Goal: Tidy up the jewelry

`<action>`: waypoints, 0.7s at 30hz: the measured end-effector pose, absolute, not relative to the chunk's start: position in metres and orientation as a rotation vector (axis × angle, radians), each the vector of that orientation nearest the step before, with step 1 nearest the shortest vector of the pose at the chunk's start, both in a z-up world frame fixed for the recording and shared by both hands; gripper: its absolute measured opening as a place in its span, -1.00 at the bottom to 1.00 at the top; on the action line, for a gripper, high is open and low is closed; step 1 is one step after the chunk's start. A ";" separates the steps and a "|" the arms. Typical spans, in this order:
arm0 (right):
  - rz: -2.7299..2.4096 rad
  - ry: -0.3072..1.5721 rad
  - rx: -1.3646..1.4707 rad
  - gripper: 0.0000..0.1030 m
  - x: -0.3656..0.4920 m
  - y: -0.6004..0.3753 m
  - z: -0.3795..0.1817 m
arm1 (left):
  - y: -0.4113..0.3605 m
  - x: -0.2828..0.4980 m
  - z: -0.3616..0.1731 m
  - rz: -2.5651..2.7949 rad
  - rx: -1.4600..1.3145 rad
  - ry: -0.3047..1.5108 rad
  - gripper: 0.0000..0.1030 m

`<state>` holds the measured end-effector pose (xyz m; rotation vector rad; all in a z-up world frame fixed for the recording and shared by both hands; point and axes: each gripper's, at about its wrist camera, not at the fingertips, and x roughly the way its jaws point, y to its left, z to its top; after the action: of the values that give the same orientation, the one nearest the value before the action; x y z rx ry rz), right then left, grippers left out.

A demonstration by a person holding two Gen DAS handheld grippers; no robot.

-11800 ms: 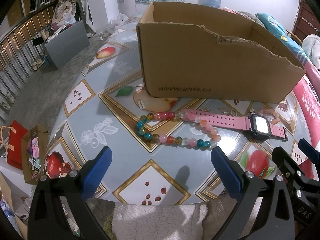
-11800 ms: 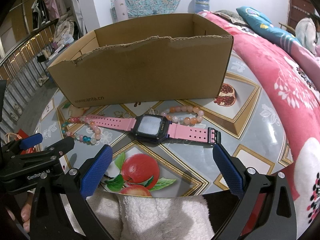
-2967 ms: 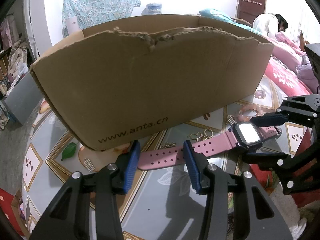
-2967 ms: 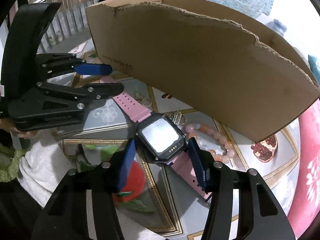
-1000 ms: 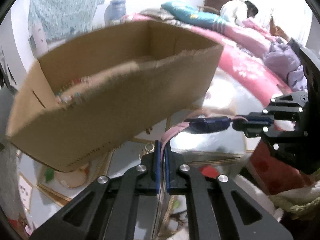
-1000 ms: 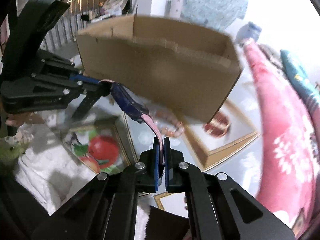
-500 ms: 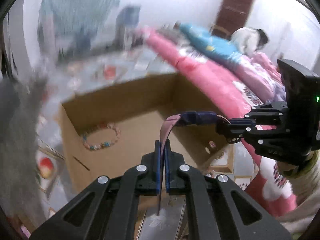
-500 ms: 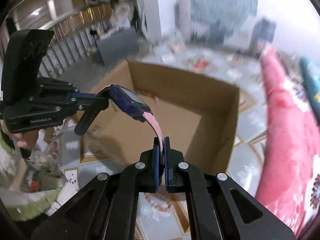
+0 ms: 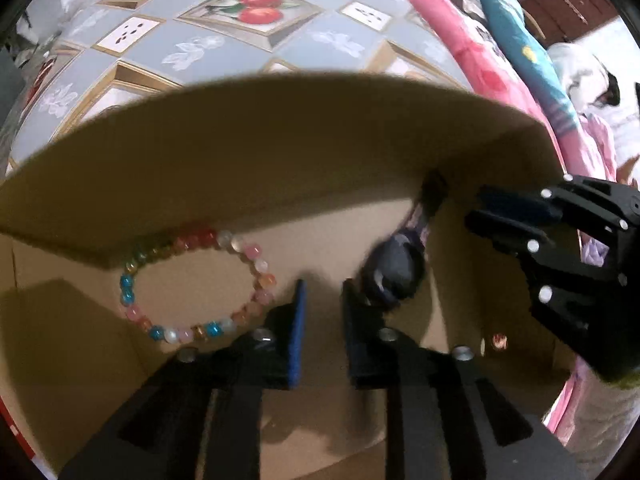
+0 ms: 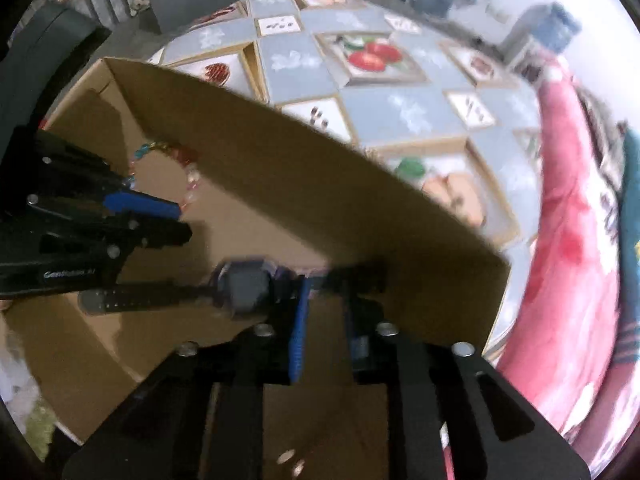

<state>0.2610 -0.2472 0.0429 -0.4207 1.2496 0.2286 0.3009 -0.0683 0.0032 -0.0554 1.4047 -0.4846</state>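
Cardboard box [image 9: 280, 152] now contains the watch [image 9: 394, 272], released beside the bead bracelet [image 9: 192, 284]. Left gripper [image 9: 322, 320] and right gripper [image 10: 324, 316] have parted slightly, both empty. Watch stowed; smaller pieces likely remain outside.

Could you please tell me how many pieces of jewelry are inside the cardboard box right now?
2: the bead bracelet lies at the box's left; the watch lies right of it. The grippers may hide others.

I count one brown cardboard box [image 9: 280, 152] on one fruit-patterned grey table [image 9: 224, 36]. Inside it lies one bracelet of multicoloured glass beads [image 9: 192, 284] and one dark-faced wristwatch with a pink strap [image 9: 394, 272]. I hold two black grippers with blue pads: my left gripper [image 9: 322, 300] and my right gripper [image 10: 324, 300].
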 end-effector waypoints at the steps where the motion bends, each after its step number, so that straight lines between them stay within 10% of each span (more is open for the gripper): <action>1: 0.222 1.233 -0.426 -0.58 0.261 -0.247 0.045 | -0.067 0.301 0.005 -0.481 -0.059 1.397 -0.45; 9: 0.266 1.221 -0.383 -0.48 0.258 -0.254 0.045 | -0.046 0.281 0.046 -0.439 -0.013 1.226 0.17; 21: 0.371 1.542 -0.360 -0.46 0.265 -0.217 -0.022 | 0.003 0.219 0.090 -0.423 -0.014 1.042 0.45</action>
<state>0.2649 -0.2167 -0.0220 -0.3605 1.5418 0.3714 0.2188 0.0032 0.0900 -0.0138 1.0420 -0.4233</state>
